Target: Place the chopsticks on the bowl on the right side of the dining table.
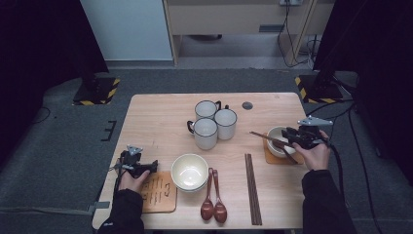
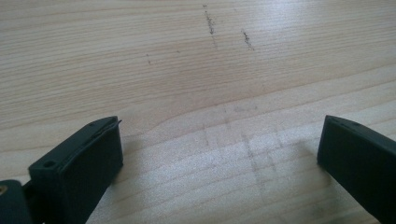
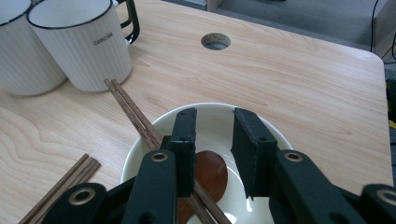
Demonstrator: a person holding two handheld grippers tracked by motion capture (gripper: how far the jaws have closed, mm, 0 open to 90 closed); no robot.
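Chopsticks (image 3: 133, 114) lay slantwise across the bowl (image 3: 280, 140) beneath the right tool (image 3: 212, 116), its narrow jaws empty; left tool (image 2: 219, 144) wide.

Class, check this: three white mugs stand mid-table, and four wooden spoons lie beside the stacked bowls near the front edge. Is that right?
Not quite. The three mugs are right, but only two spoons lie beside the stacked bowls, as the high view shows.

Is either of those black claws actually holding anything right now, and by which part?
No. The left gripper gapes over bare table; the right gripper hovers above the bowl, its jaws apart with nothing between them.
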